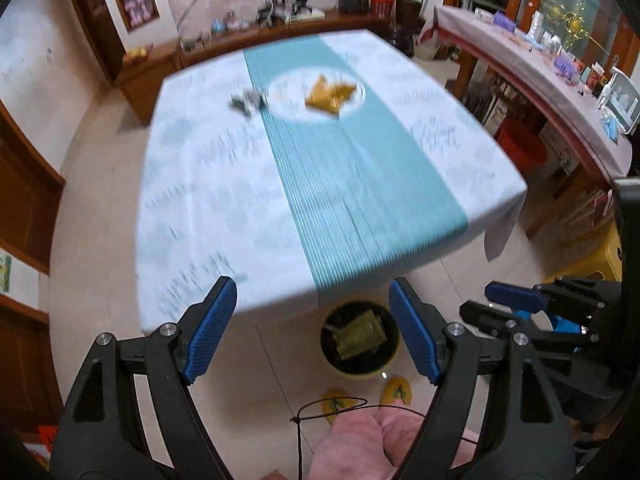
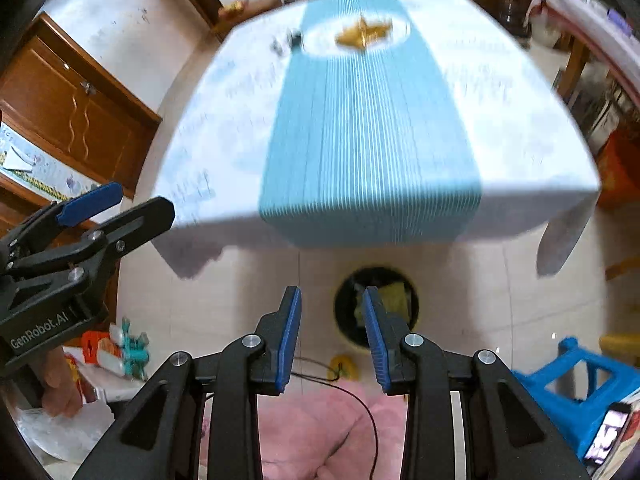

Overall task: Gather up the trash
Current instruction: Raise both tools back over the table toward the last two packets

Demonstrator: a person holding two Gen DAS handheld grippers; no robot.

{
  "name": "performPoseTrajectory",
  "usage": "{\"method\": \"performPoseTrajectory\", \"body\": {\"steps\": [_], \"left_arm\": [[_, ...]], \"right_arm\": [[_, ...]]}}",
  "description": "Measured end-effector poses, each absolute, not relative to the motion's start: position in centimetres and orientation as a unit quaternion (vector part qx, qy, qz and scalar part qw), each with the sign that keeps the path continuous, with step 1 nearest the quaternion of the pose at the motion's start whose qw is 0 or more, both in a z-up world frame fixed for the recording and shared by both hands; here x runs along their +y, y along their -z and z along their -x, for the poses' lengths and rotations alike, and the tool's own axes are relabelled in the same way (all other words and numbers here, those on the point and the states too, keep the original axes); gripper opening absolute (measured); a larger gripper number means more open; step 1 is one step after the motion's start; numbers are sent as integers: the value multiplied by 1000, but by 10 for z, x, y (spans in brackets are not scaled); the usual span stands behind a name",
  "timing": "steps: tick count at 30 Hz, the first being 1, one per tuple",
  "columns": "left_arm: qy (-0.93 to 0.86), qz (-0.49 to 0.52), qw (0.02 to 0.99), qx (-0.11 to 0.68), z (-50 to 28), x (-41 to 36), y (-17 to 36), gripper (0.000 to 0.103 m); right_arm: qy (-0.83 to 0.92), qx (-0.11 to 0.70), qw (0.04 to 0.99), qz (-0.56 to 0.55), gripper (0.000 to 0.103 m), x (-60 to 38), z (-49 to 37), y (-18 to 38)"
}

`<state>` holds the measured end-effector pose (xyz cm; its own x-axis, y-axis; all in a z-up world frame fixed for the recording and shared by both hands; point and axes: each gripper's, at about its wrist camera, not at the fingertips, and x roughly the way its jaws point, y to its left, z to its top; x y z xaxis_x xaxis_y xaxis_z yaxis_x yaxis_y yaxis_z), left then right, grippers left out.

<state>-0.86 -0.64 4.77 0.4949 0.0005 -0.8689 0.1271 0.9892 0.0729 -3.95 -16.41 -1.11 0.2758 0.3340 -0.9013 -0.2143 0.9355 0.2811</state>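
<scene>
A yellow wrapper (image 1: 330, 94) (image 2: 362, 34) lies on a white plate (image 1: 280, 98) (image 2: 400, 34) far back on the table, on the teal runner. A crumpled grey scrap (image 1: 246, 102) (image 2: 286, 44) lies just left of the plate. On the floor by the table's near edge stands a round bin (image 1: 358, 366) (image 2: 348, 332) with a yellow-green packet inside. My left gripper (image 1: 312, 304) hangs high over the floor, wide open, nothing between its fingers. My right gripper (image 2: 332, 312) is over the bin, its jaws partly apart with nothing between them.
The table (image 1: 224, 208) (image 2: 520, 140) carries a white cloth. A blue stool (image 2: 576, 376) and a yellow stool (image 1: 596, 256) stand right. Wooden cabinets (image 2: 76, 112) line the left wall, a cluttered side table (image 1: 560, 80) the right. Pink trousers (image 2: 320, 432) and yellow slippers (image 1: 396, 390) are below.
</scene>
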Motion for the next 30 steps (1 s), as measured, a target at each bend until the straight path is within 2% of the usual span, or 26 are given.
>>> {"method": "performPoseTrajectory", "body": {"steps": [13,25,27,29,30], "left_arm": [[18,-63,905,421,-46,13,-168,76],[-55,-13,905,422,-148,48,-221,76],[-73,-2,902,425,-167,53,-221,76],[-90,9,900,427,-186,58,-218,76],[-96,15,898,429,-197,61,-215,76]], "right_arm": [[-180,496,847,-60,33,-153,-34,-120],[-230,485,843,-33,38,-150,-176,-172],[-238,490,838,-26,41,-149,-202,-171],[-245,500,830,-27,60,-150,-232,-165],[-247,502,828,-28,64,-150,-243,-162]]}}
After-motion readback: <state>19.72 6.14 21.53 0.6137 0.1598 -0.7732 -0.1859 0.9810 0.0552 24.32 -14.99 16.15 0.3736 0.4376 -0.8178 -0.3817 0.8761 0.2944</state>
